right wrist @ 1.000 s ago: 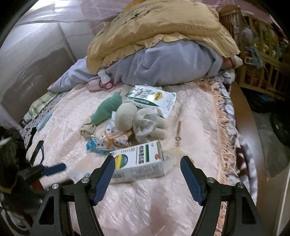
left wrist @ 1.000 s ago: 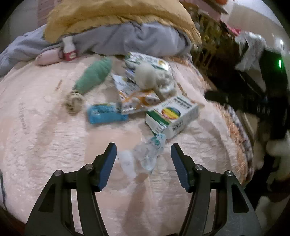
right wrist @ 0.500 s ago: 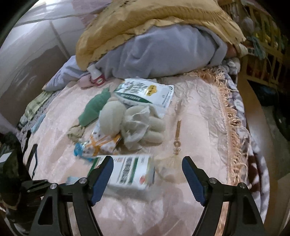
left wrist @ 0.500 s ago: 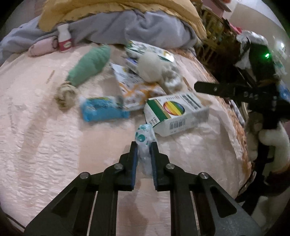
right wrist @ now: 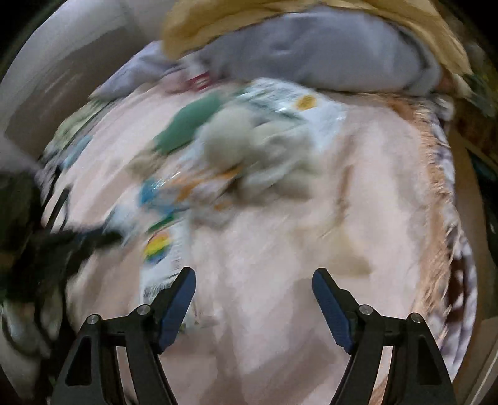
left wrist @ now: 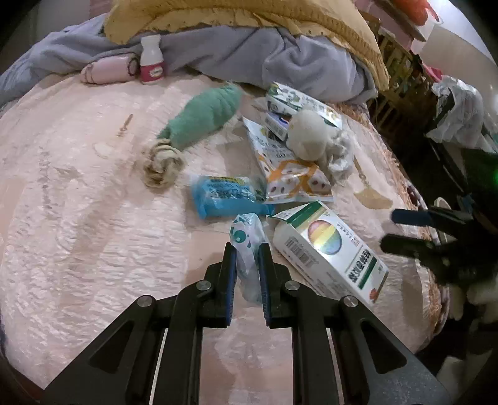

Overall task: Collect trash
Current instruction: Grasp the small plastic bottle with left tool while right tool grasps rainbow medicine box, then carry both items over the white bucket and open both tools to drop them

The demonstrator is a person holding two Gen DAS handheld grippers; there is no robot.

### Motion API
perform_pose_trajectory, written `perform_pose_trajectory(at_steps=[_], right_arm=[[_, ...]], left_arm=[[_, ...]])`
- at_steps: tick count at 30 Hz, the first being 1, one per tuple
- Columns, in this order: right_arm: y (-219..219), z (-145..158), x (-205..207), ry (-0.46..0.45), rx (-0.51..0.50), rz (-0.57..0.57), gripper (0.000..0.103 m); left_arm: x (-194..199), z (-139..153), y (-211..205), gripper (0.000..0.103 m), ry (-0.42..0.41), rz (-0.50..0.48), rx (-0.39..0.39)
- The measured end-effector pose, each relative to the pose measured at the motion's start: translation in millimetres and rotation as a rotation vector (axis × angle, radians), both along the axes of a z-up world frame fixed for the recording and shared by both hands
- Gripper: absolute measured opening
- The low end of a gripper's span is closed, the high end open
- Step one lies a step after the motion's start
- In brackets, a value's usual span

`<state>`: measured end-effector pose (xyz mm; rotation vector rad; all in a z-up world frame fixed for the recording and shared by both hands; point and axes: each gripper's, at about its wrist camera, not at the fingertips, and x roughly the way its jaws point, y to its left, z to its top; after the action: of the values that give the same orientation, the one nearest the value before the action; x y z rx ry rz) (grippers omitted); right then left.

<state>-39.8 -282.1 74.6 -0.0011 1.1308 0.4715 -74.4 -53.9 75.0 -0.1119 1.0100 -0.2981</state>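
A pale pink quilted bedspread (left wrist: pixel 77 236) covers the bed, with a grey blanket (left wrist: pixel 298 59) and a mustard-yellow cover (left wrist: pixel 249 15) heaped at the far side.

From my left wrist: my left gripper (left wrist: pixel 247 252) has its fingers pressed in on a crumpled clear plastic wrapper (left wrist: pixel 247 236) with teal print, which stands up between the pads and pokes out past the tips. Just right of those fingers lies a white medicine box (left wrist: pixel 330 252) with a rainbow circle, tilted and nearly touching the wrapper. Ahead of the tips sits a blue packet (left wrist: pixel 224 196), and beyond it an orange-and-white snack bag (left wrist: pixel 289 174), a cream plush toy (left wrist: pixel 311 137) and a green-and-white pouch (left wrist: pixel 298 102). Ahead and to the left are a green knitted toy (left wrist: pixel 202 118) with a rope knot at its end and, further off, a small white bottle (left wrist: pixel 151 59) standing upright against the blanket. At the far right my right gripper (left wrist: pixel 395 230) shows dark and blue-tipped over the bed's edge.

From my right wrist (badly smeared by motion): my right gripper (right wrist: pixel 253 280) has its fingers spread wide with only bedspread (right wrist: pixel 280 249) between them. The medicine box (right wrist: pixel 162 249) lies just outside my left-hand finger, and my other gripper (right wrist: pixel 102 236) is a dark blur further left.
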Motion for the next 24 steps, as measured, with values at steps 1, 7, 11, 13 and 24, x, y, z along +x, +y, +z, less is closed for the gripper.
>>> perform_pose_trajectory(at_steps=[1,7,11,13,24], right_arm=[[1.9,6.1,-7.8,-0.031,-0.015,-0.002,0.076],[23.3,24.9,-18.0,-0.078,0.060,0.034,0.077],[63.1,12.0,-19.8,-0.087,0.016,0.084,0.077],[80.4,-2.2,-16.4,-0.076,-0.010,0.102,0.077],[30.4,20.7,-57.4,-0.159,0.016,0.017,0.050]], left_arm=[[-1.5,1.6,1.9,0.012,-0.005,0.003,0.003],[-12.0,9.7,16.4,0.012,-0.017,0.038,0.001],[-17.9,13.9,17.7,0.012,-0.024,0.043,0.001],[-21.3,16.7,15.2,0.012,-0.031,0.038,0.005],[-31.3,30.8,-27.4,0.012,-0.065,-0.036,-0.019]])
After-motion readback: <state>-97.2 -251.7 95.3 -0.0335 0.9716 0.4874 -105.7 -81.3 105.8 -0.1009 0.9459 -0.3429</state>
